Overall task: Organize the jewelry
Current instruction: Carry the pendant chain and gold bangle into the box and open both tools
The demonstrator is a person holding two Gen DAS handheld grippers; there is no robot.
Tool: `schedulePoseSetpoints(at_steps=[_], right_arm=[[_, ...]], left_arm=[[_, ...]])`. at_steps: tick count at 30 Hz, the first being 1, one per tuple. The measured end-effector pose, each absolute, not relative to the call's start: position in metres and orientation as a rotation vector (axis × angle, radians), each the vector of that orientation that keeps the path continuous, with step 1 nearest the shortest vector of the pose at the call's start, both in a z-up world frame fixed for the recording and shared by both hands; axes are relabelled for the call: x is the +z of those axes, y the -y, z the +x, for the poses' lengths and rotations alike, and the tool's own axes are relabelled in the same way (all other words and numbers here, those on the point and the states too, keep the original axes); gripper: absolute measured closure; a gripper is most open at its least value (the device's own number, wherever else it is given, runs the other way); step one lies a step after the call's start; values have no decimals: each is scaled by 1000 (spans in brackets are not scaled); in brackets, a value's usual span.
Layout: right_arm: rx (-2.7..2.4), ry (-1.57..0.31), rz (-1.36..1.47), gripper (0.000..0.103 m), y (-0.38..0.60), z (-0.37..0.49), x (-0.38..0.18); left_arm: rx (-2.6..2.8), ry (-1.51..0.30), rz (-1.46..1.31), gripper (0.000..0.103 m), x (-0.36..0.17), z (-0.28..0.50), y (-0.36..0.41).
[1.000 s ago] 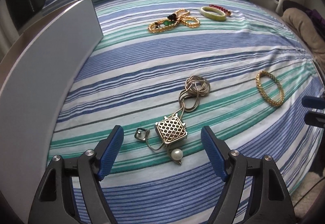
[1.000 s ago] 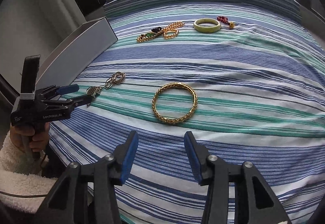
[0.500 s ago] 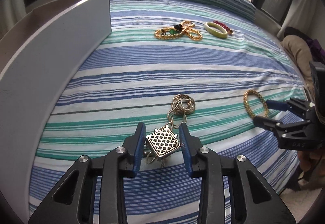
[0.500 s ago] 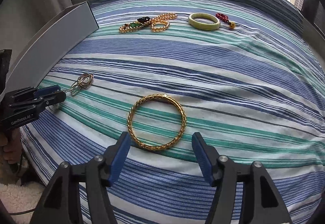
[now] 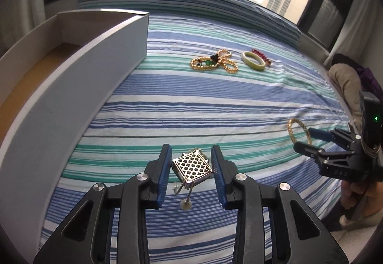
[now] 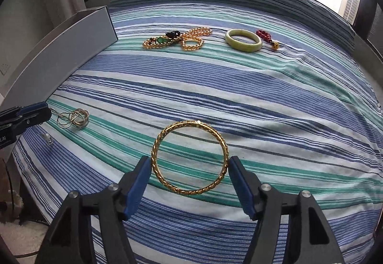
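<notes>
The left claw (image 5: pixel 191 168) clenches the lattice pendant (image 5: pixel 192 167), raised above the striped bed (image 5: pixel 215 101). The right claw (image 6: pixel 190 180), closing, straddles the gold bangle (image 6: pixel 189 158) lying at six o'clock.

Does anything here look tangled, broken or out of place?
Nothing looks broken. The lattice pendant sits cocked between the left hand-held gripper's pads, its chain trailing in a coil on the bedspread.
</notes>
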State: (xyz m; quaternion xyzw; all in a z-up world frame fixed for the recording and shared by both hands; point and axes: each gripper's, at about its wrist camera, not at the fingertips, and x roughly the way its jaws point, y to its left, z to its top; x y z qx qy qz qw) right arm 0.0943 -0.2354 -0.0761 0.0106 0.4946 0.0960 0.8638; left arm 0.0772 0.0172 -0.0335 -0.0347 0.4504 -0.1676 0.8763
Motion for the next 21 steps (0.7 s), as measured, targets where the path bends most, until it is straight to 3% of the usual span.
schedulePoseSetpoints(at_steps=[11,17,21], right_arm=[[279,-985,41,35,223,86,-45],[398,-898,-41,35,182,110,2],[506,-817,-95,35,136,137,39]], left_arm=[[-317,-810,-178,70,45,57,-65],[-168,-677,-218,70,111,51,-136],[-27,-632,-200,70,127,60,-182]])
